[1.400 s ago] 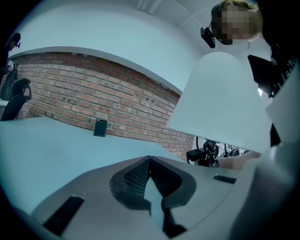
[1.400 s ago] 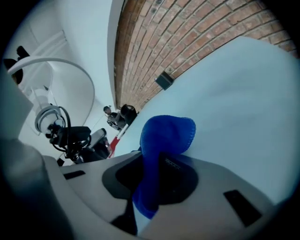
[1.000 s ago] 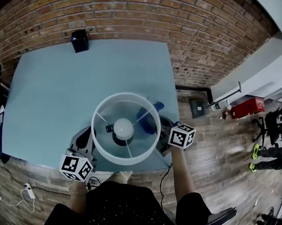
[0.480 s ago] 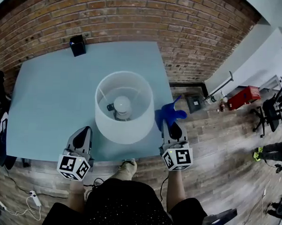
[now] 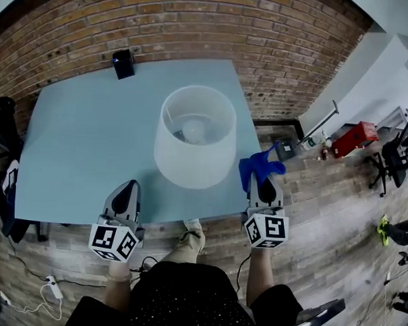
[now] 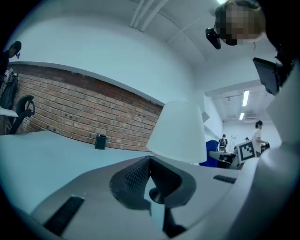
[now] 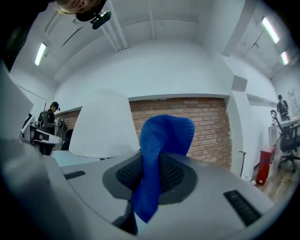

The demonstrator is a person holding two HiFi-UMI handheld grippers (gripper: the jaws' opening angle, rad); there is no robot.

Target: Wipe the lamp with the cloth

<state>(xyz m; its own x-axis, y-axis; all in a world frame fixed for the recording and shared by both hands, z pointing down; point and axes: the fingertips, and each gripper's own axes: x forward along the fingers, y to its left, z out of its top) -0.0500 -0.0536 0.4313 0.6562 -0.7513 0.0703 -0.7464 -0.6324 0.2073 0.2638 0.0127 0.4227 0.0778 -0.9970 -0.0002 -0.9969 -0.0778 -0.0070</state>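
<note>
The left gripper (image 5: 126,189) sat at seven o'clock, pointing toward twelve, its fingers (image 6: 132,178) closed together on nothing. The right gripper (image 5: 261,186), at five o'clock, pointed likewise, pinching a blue cloth (image 7: 161,136). Both forearms reached forward.

One lamp (image 5: 195,135) with a white shade stands on one pale-blue table (image 5: 77,140). There is one blue cloth (image 5: 260,167), and two grippers: left gripper (image 5: 126,189), right gripper (image 5: 262,187). One small black box (image 5: 123,63) sits at the table's far edge.
</note>
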